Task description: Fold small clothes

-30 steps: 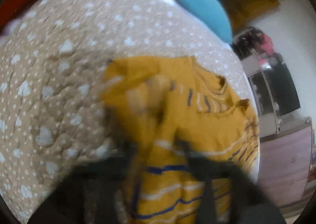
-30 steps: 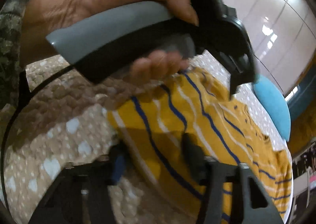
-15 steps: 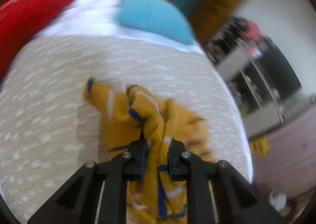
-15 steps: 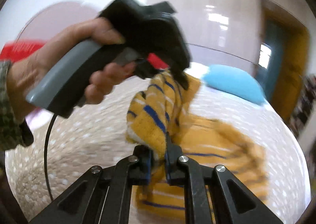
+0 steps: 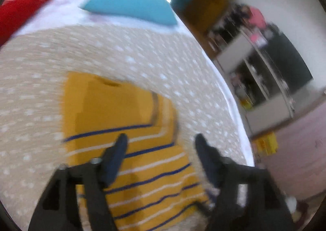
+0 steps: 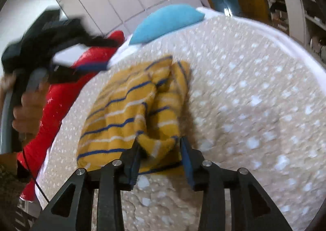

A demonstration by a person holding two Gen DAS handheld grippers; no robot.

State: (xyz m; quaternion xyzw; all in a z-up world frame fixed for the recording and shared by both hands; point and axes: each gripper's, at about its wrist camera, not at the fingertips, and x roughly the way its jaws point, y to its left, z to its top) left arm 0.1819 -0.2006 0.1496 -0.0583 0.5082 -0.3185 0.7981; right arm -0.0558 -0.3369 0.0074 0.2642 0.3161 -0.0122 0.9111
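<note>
Sweater [image 5: 122, 129] on the bedspread [image 5: 40, 67] (pillows [image 5: 130, 4] behind)

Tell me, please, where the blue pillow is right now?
The blue pillow lies at the bed's far end in both views, beside the red pillow, beyond the yellow sweater.

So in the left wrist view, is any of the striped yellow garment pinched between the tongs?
No, the left tongs are opening with nothing between them, while the yellow garment lies flat on the bedspread beneath.

black tongs [image 6: 160, 149] – silver screws, blue pads [image 6: 186, 159], grey handle [image 6: 8, 108].
</note>
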